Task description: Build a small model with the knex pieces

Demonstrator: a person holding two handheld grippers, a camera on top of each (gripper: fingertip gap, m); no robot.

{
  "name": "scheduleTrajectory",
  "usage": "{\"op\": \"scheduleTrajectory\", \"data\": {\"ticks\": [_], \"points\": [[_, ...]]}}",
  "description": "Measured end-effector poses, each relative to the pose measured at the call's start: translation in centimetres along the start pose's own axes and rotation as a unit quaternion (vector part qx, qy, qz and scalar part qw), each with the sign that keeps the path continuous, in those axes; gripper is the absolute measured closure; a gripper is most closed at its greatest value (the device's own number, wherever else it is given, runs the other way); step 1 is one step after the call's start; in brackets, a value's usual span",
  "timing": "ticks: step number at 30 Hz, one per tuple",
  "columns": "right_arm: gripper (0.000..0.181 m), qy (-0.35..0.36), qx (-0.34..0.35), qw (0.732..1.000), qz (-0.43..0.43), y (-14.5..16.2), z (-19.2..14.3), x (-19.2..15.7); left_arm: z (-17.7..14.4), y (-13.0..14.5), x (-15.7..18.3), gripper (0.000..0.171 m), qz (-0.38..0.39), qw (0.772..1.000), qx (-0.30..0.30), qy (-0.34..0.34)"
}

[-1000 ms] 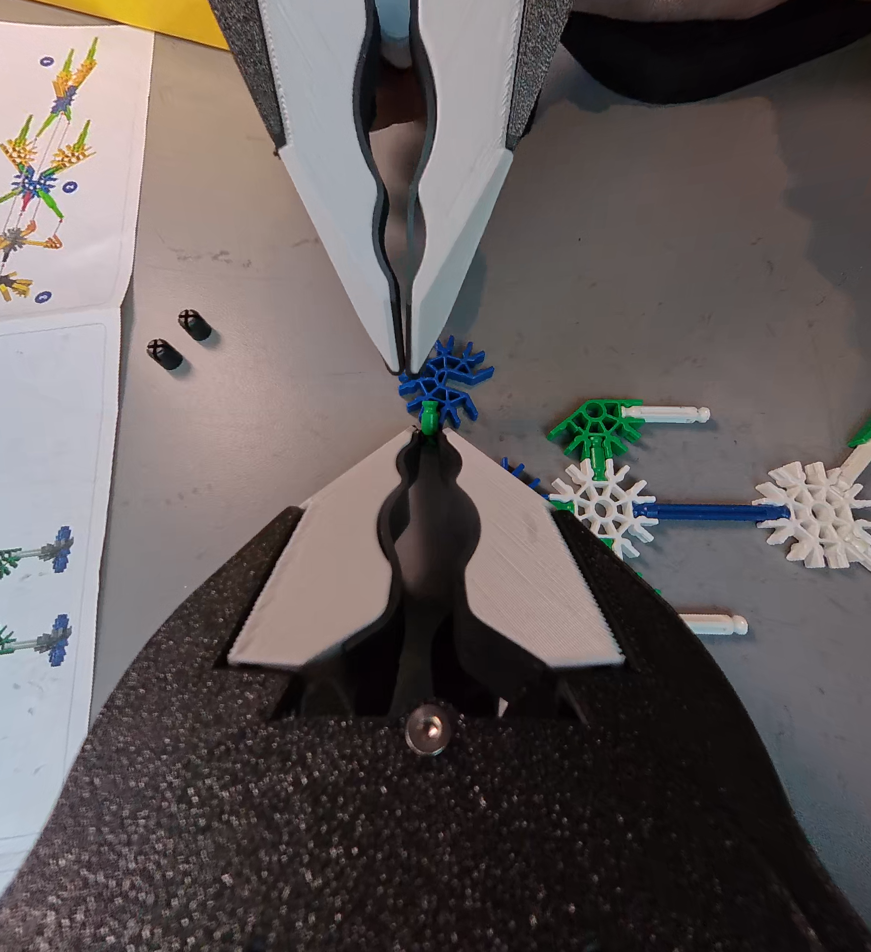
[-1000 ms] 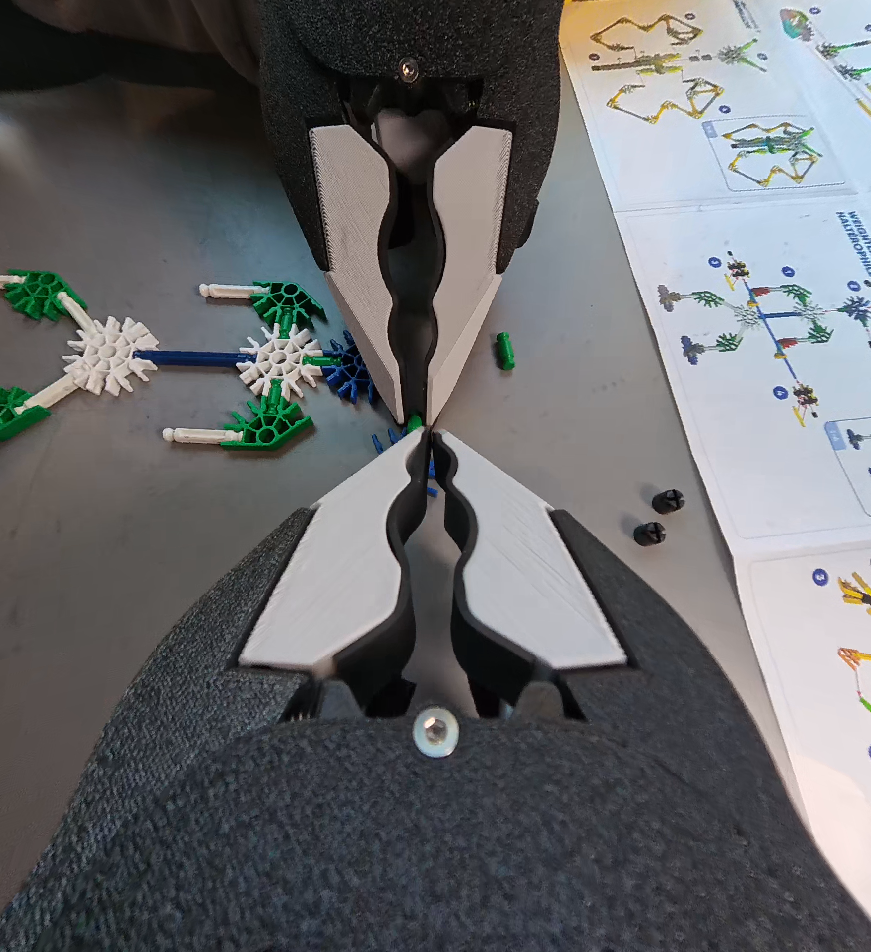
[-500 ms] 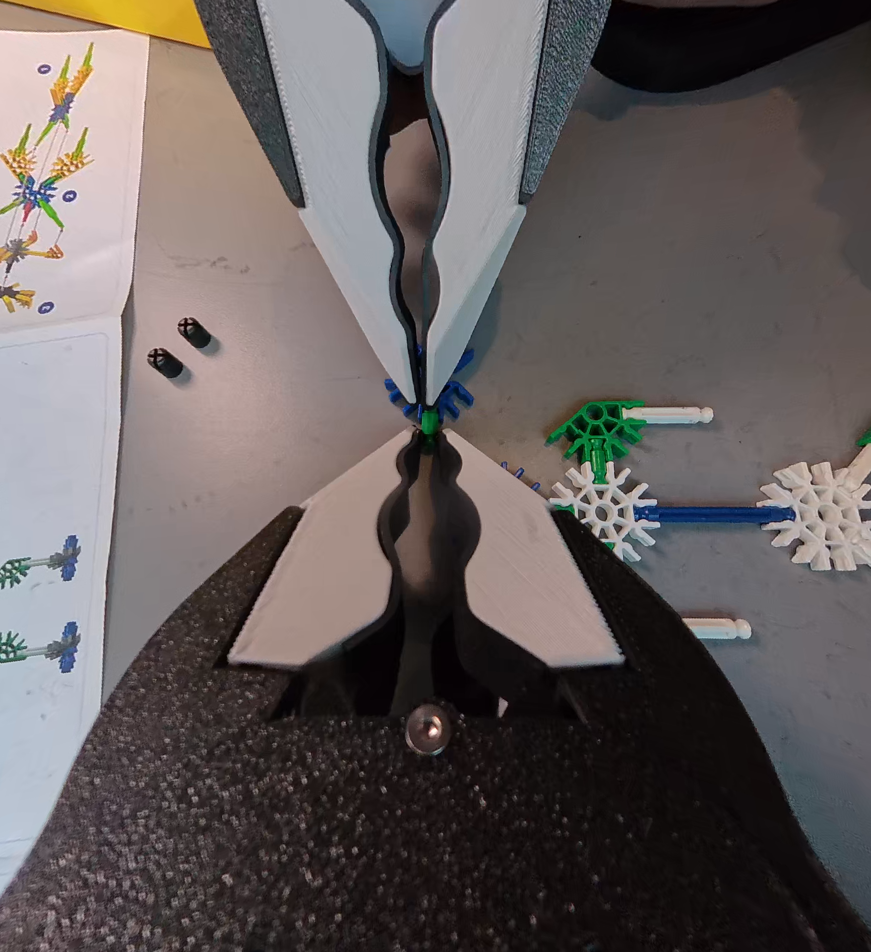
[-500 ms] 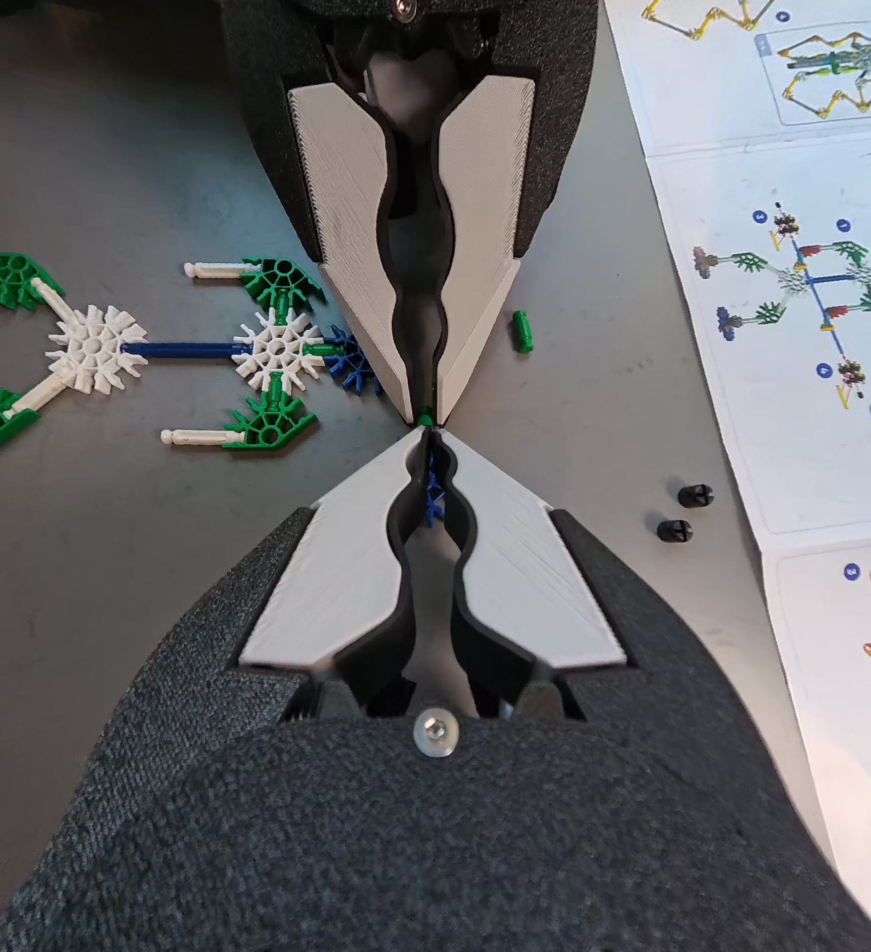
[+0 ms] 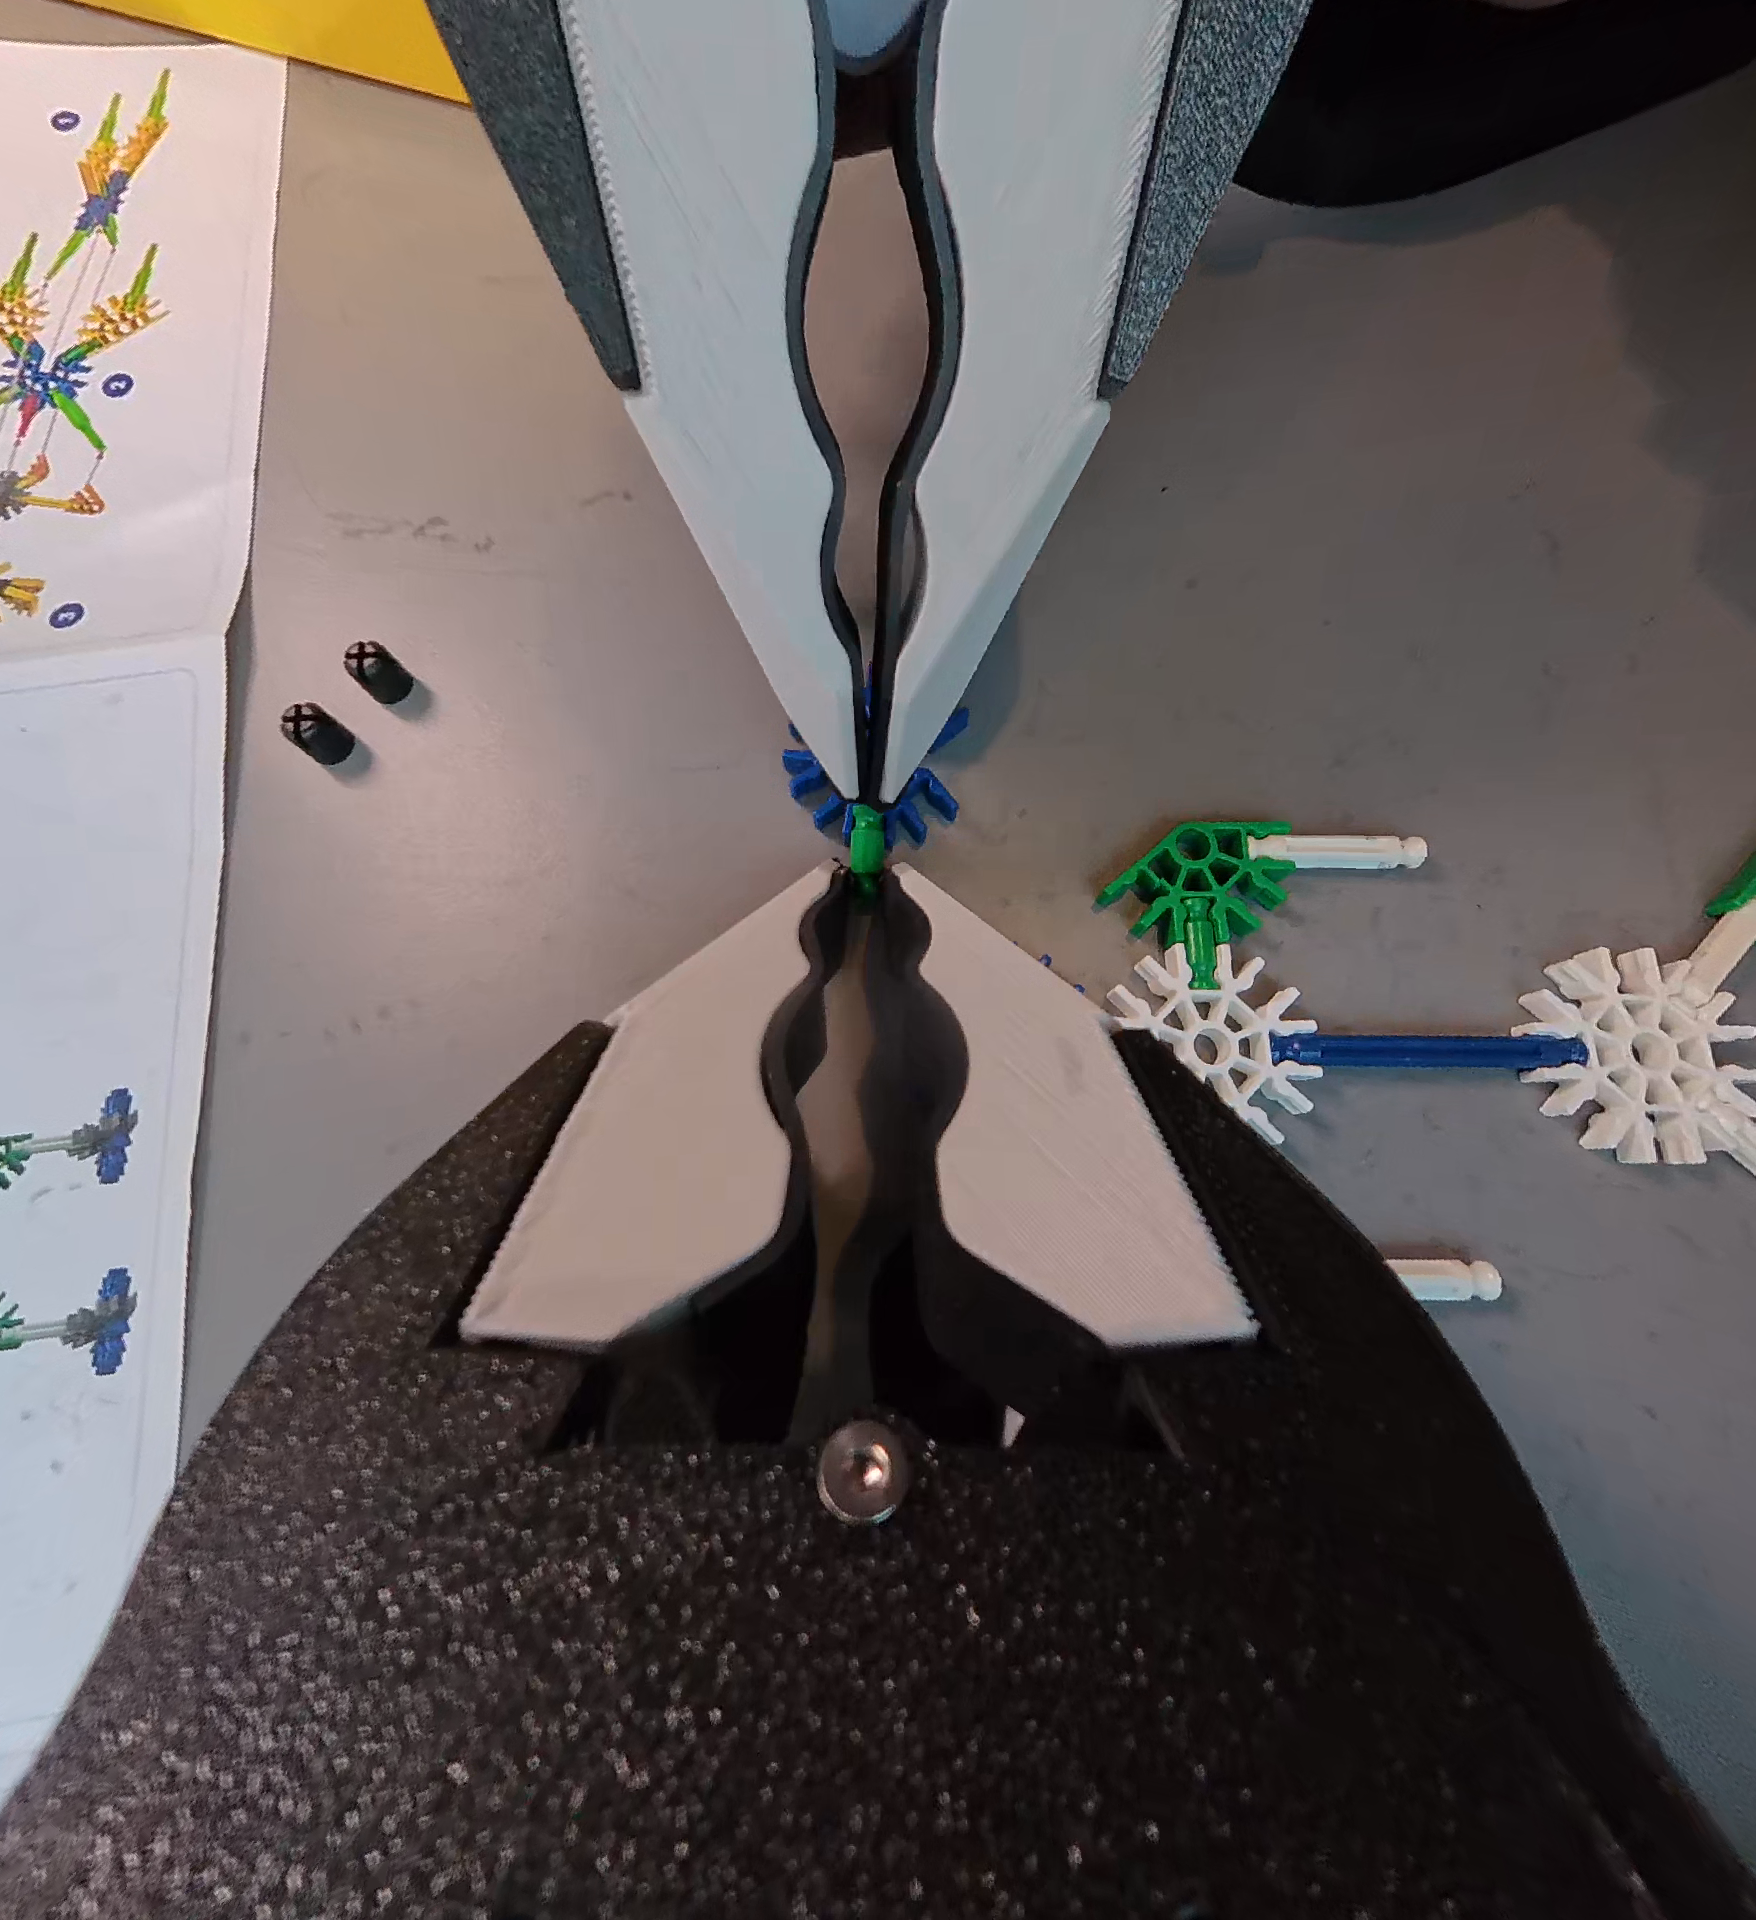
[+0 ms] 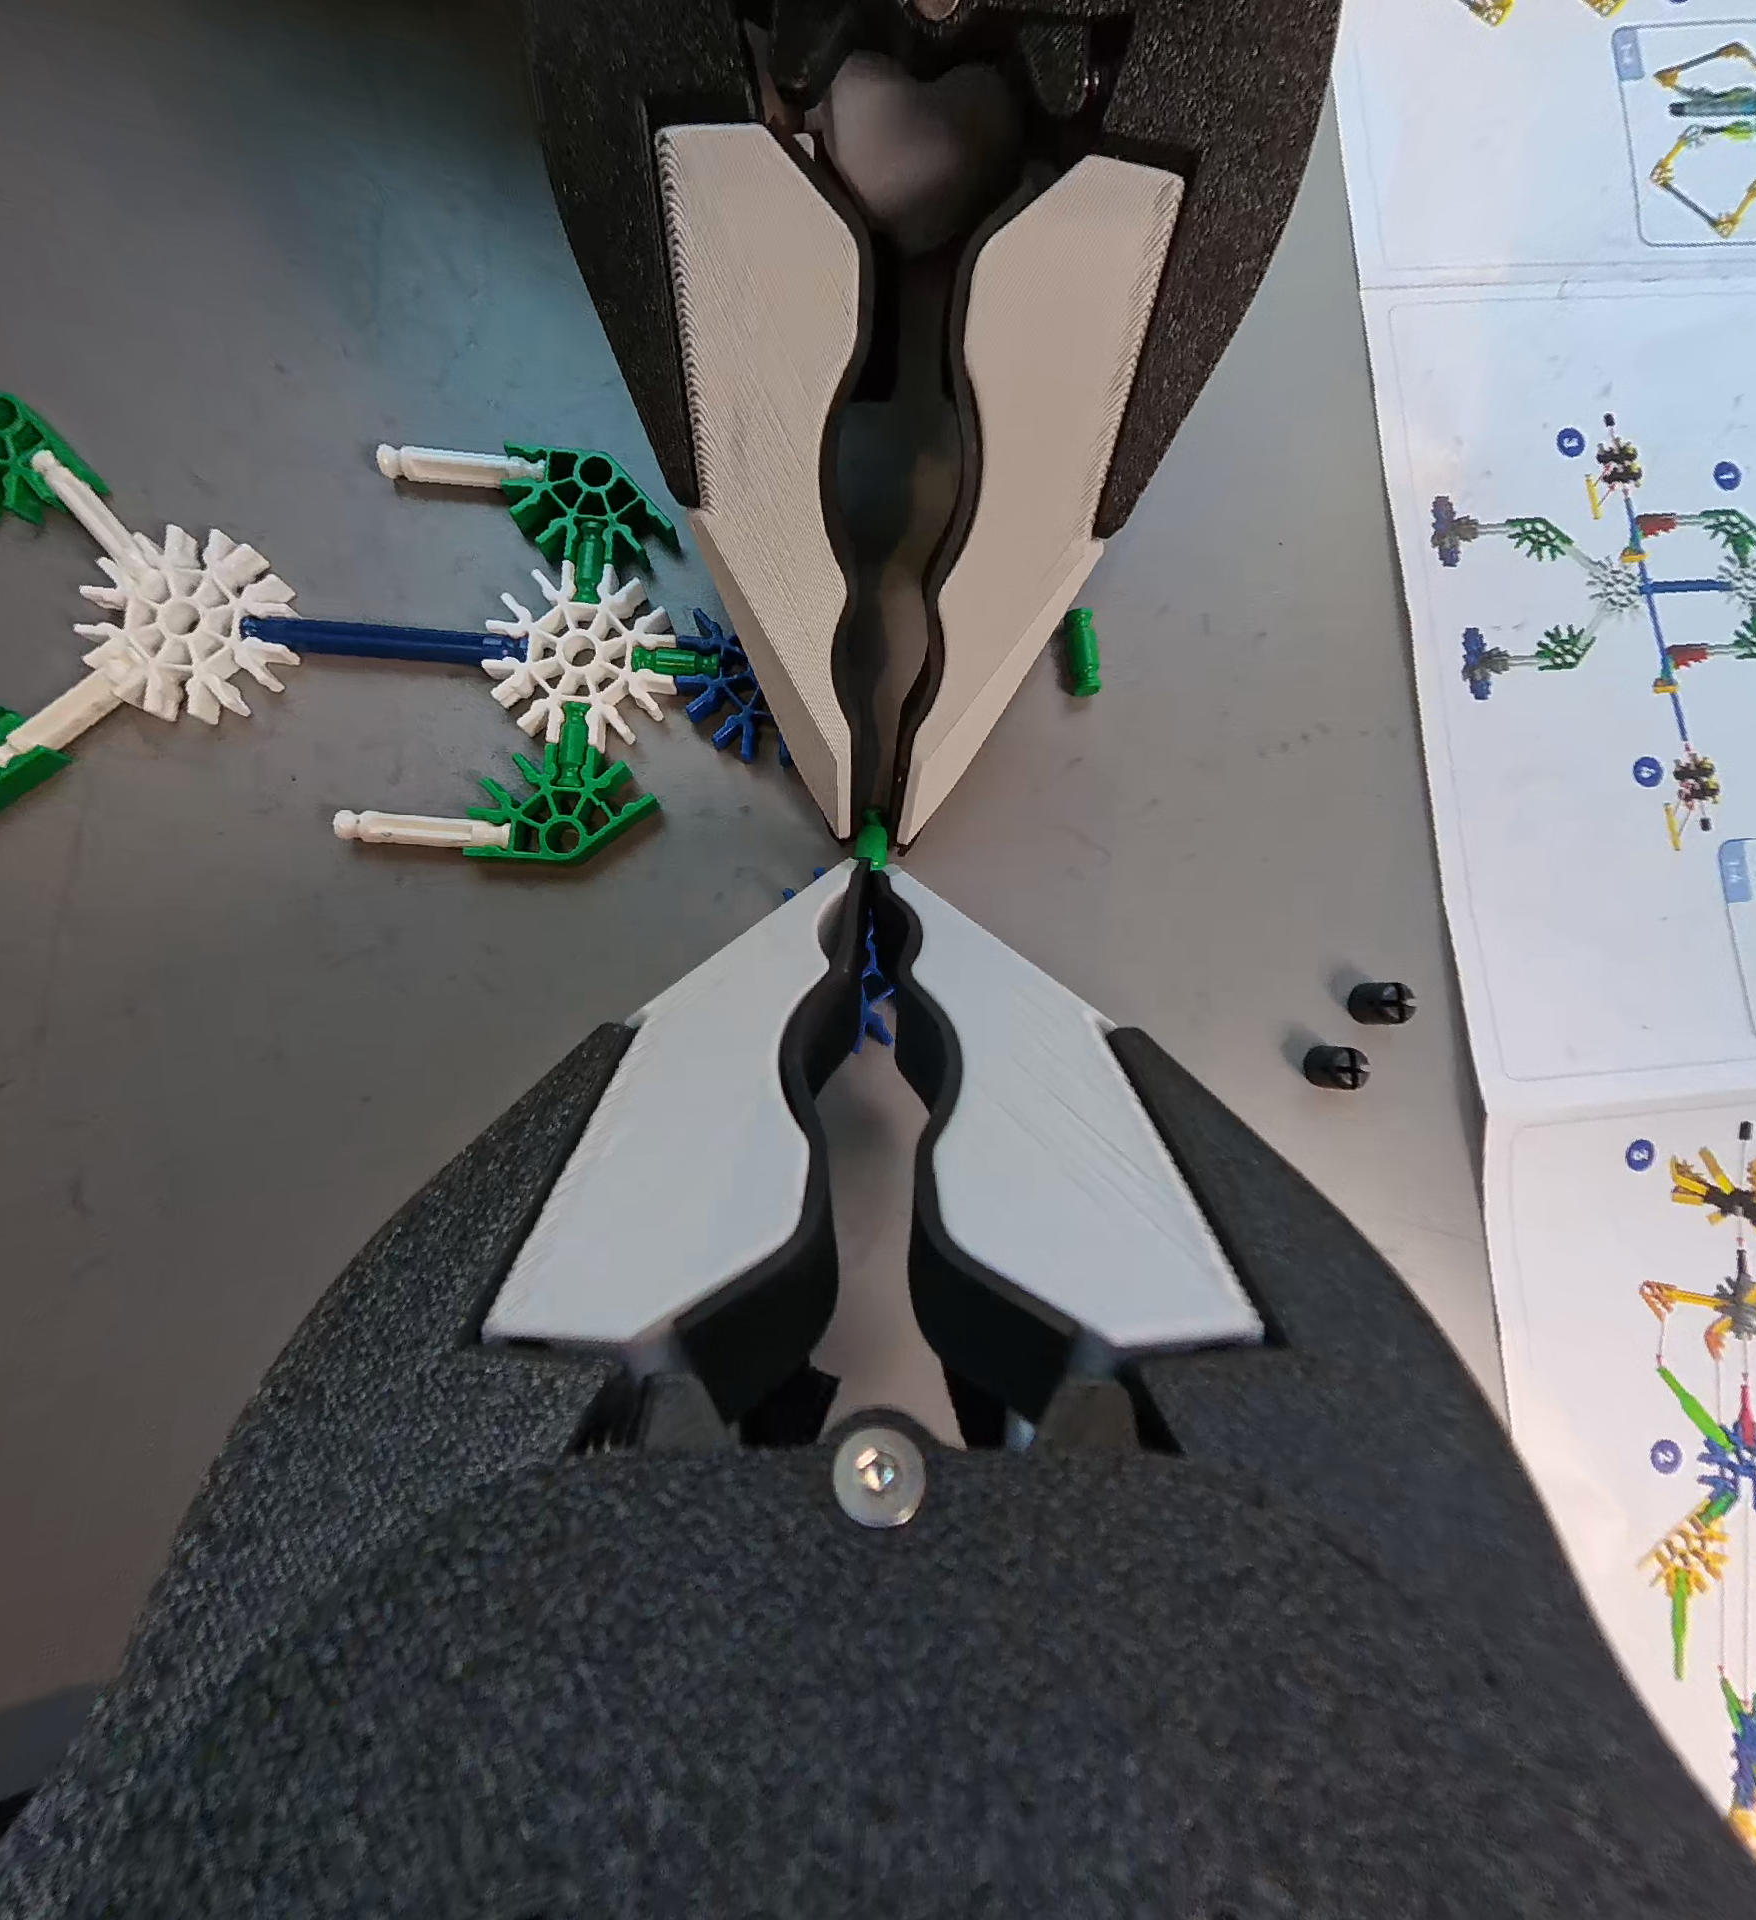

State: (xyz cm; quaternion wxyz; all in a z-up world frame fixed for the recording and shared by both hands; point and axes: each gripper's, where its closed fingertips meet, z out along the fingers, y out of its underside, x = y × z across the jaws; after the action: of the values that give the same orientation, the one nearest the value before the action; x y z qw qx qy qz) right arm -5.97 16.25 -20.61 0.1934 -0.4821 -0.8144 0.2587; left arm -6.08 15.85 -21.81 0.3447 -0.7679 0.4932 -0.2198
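L tool is pinching shut on the short green rod; its tips are closing on the rod's near end. R tool is clamping the blue snowflake connector, edge-on between its fingers. In R wrist view I'm seeing blue spokes showing through the gap behind the tips. The two tools are meeting tip to tip over the grey bench, w/ the rod's far end sitting at the connector rim; can't tell if it's seated.

Off to one side a partly built assy is lying flat on the bench: two white snowflake connectors joined by a dark blue rod, green fan connectors w/ white rods branching off, and a second blue connector plugged on via a green rod. It's lying near the L tool, not touching as far as I'm seeing.

A loose green rod is lying just beside the L tool's other flank. Two small black caps are sitting side by side nr the edge of the fold-out instruction sheet. Yellow object is peeking in at the far edge.
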Motion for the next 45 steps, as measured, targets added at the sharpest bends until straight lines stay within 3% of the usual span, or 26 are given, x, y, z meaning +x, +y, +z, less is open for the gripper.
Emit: {"op": "scheduleTrajectory", "data": {"ticks": [13, 30, 36, 45], "points": [[0.181, -0.003, -0.057, 0.998, -0.007, 0.7, 0.2, -0.1, 0.1, -0.1, 0.0, 0.167, 0.011, 0.999, -0.045, 0.011], [0.181, -0.003, -0.055, 0.998, 0.022, 1.0, -0.1, 0.3, 0.6, -0.6, -0.4, 0.167, 0.024, 0.998, -0.06, 0.016], [0.181, 0.002, -0.023, 0.999, 0.048, 0.9, -1.5, 1.0, 0.4, -0.7, -0.5, 0.167, 0.019, 0.999, -0.048, 0.015], [0.181, -0.006, -0.039, 0.998, 0.045, 2.0, -1.7, 0.4, 0.7, -1.0, -0.4, 0.167, 0.018, 0.999, -0.043, 0.018]]}}
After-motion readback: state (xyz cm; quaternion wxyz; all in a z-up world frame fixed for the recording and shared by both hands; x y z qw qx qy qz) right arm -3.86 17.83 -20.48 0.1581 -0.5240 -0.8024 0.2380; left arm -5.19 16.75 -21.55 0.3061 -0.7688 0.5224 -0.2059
